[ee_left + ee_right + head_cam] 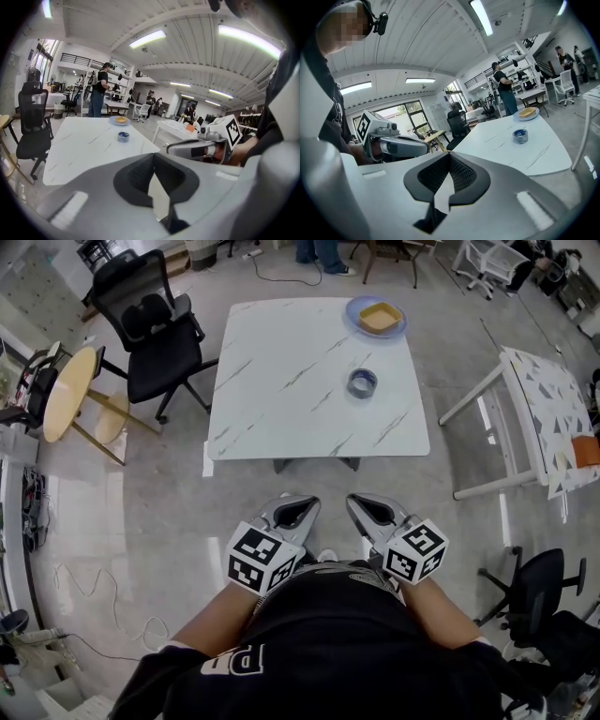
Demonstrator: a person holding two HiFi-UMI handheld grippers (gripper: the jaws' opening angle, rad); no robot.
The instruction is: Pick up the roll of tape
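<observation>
Table [281, 413]: tape roll [362, 382] well beyond right claw [359, 502].

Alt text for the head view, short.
Overhead: a person holds the left gripper and right gripper near the body, jaws shut and empty, short of a white table. A roll of tape lies on it, a blue plate beyond.

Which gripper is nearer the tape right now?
The right gripper. The tape lies on the right half of the table, almost straight ahead of it, while the left gripper sits further to the left.
</observation>
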